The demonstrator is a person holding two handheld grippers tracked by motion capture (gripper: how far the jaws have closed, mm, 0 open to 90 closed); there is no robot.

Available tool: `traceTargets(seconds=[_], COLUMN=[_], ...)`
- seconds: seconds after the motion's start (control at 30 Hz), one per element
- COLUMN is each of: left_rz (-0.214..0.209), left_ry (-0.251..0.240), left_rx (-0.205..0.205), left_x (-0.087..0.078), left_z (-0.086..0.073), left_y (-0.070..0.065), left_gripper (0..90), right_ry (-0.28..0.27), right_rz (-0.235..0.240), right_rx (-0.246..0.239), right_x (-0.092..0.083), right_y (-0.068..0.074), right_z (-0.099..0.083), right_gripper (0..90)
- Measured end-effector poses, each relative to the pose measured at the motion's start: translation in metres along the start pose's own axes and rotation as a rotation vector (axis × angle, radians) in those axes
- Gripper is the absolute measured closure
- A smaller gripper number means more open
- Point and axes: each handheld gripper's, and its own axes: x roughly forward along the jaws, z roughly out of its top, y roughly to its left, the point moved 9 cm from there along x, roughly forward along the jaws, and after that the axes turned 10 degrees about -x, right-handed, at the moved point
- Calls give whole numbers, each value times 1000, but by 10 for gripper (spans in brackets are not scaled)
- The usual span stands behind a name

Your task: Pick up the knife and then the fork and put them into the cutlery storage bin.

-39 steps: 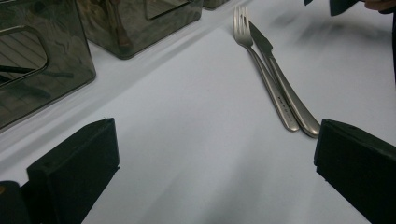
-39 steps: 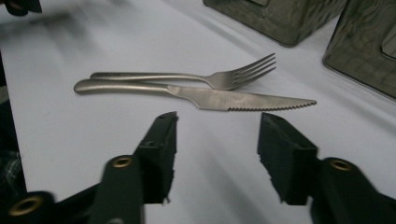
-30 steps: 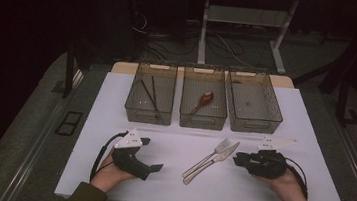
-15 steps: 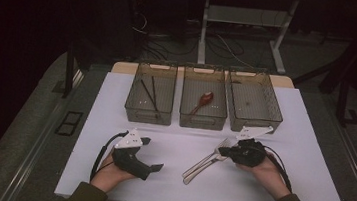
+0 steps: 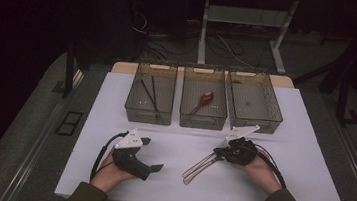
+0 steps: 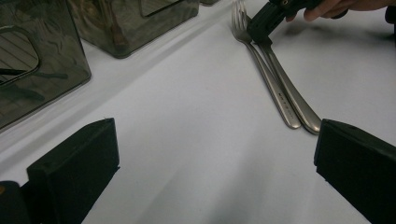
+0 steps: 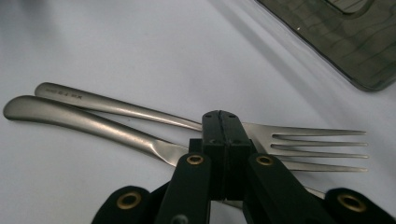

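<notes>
Right gripper (image 7: 223, 140): jaws have just been closing and now stand pressed together at the necks of two forks (image 7: 140, 126) lying side by side on the white table (image 5: 308, 184). From the right gripper view the pads look to meet over the near fork where handle widens into tines; whether metal is actually pinched between them or they merely rest on top, cannot tell.

Forks lie right of centre on the table, handles pointing near-left, tines far-right, just short of the right-hand bin (image 5: 254, 101).

Left gripper (image 5: 148, 152): jaws wide apart, nothing between them, resting on the table at the near left.

Three clear bins stand in a row at the far edge: left bin (image 5: 150, 97) holds chopsticks (image 5: 149, 92), middle bin (image 5: 204, 103) a red spoon (image 5: 202, 102), right one looks empty.

Step, as judged: picking up a fork for sorting. Next move calls for lifting one fork clear of its neighbour without dragging it, then carrying it far-right over the bin rim
</notes>
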Motion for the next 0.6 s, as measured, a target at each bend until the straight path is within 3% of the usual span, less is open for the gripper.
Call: traceTargets(seconds=[0.4,0.6], left_rz=[-4,-10], left_ry=[1,9], left_rx=[5,5], left_x=[0,2], left_z=[0,-2], left_y=[-1,-2], left_gripper=[0,0], right_ry=[31,55], right_rz=[-8,23], right_rx=[-31,-30], right_x=[2,-2], right_y=[1,5], right_z=[-2,-6], right_gripper=[893,893])
